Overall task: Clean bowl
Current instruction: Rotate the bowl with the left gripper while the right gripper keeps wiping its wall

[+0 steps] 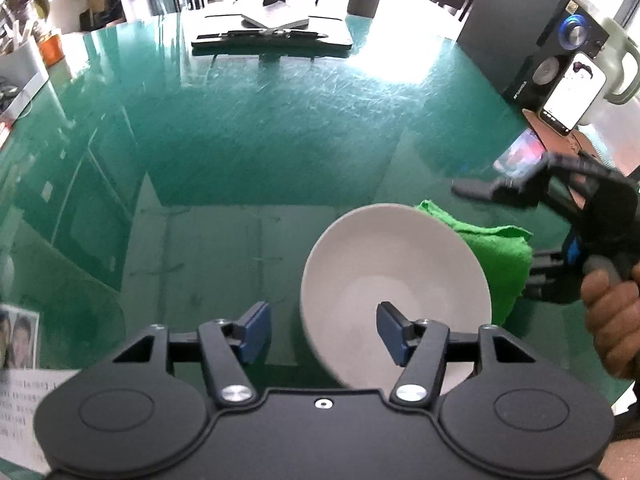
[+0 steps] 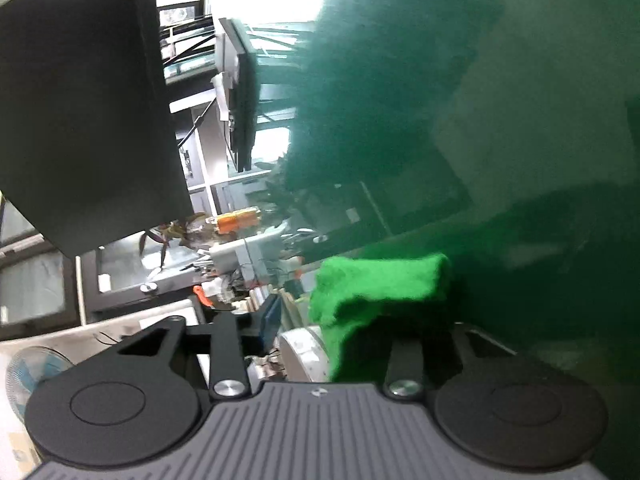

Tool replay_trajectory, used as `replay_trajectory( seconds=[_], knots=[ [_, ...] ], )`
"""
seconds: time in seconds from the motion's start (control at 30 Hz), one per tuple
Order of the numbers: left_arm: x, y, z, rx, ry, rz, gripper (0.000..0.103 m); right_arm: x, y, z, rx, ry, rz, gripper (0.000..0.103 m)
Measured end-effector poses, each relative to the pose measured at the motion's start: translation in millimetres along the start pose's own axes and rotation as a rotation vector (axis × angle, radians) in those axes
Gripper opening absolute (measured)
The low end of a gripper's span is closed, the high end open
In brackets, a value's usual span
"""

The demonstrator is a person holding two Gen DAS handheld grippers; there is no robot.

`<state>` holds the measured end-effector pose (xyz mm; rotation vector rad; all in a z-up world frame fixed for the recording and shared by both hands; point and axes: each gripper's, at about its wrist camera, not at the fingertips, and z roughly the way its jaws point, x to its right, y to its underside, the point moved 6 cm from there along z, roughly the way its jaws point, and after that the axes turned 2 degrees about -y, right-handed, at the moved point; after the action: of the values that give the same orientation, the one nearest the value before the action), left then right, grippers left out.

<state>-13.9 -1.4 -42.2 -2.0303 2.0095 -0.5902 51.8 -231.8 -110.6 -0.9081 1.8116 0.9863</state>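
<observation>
A shiny green table [image 1: 248, 152] fills the left wrist view. A pale grey bowl [image 1: 394, 292] sits at about four o'clock from the middle of that view, tilted so its inside faces the camera. The left gripper [image 1: 324, 332] hangs above it with its jaws apart: one blue pad is over the bowl's inside, the other over bare table outside the rim. Neither pad seems to press on the rim, so the bowl looks straddled rather than held, probably to steady it.

Behind the bowl, at about three o'clock, a bright green cloth [image 1: 496, 256] lies bunched against its far edge. The right gripper [image 1: 516, 196], held in a person's hand [image 1: 612, 316], sits just past the cloth.

In the right wrist view the cloth [image 2: 380, 292] covers one finger of the right gripper [image 2: 340, 332]. Its other pad stands clear, so the jaws are parted and the cloth looks loose, perhaps set down within reach for wiping.
</observation>
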Motion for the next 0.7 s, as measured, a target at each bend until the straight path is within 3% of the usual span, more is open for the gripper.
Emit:
replay_trajectory(
  seconds=[0.03, 0.1, 0.17, 0.27, 0.33, 0.37, 0.4, 0.47, 0.5, 0.53, 0.57, 0.63, 0.7],
  knots=[
    [0, 0, 0, 0.002, 0.001, -0.001, 0.058, -2, -1, -1, 0.006, -0.008, 0.003, 0.057],
    [1, 1, -1, 0.004, 0.004, -0.001, 0.058, -6, -2, -4, 0.017, -0.025, 0.012, 0.076],
    [3, 2, -1, 0.004, 0.006, 0.004, 0.058, -9, -3, -12, 0.053, -0.032, 0.037, 0.084],
    [6, 3, -1, 0.006, 0.010, 0.005, 0.058, -7, -3, -22, 0.108, 0.000, 0.051, 0.084],
    [6, 4, -1, 0.006, 0.005, 0.006, 0.058, -9, -1, -29, 0.128, 0.025, -0.015, 0.052],
    [6, 4, 0, 0.004, 0.004, 0.006, 0.058, -11, 0, -30, 0.124, 0.045, -0.064, 0.013],
    [6, 5, 1, -0.001, 0.005, 0.007, 0.058, -10, 0, -29, 0.119, 0.059, -0.075, 0.002],
    [6, 6, 4, -0.014, 0.000, 0.013, 0.058, -3, 0, -24, 0.100, 0.141, -0.092, 0.002],
    [6, 7, 6, -0.020, -0.008, 0.016, 0.057, -2, -1, -23, 0.097, 0.119, -0.082, 0.002],
    [5, 8, 8, -0.026, -0.012, 0.013, 0.052, 0, -2, -21, 0.093, 0.097, -0.072, 0.002],
    [3, 9, 10, -0.038, -0.012, 0.002, 0.039, 0, -2, -19, 0.089, 0.076, -0.065, 0.002],
    [1, 10, 13, -0.048, 0.002, -0.016, 0.023, -4, -3, -14, 0.082, 0.066, -0.082, 0.002],
    [-2, 8, 14, -0.039, 0.016, -0.031, 0.021, -6, -3, -7, 0.061, 0.060, -0.086, 0.002]
  ],
)
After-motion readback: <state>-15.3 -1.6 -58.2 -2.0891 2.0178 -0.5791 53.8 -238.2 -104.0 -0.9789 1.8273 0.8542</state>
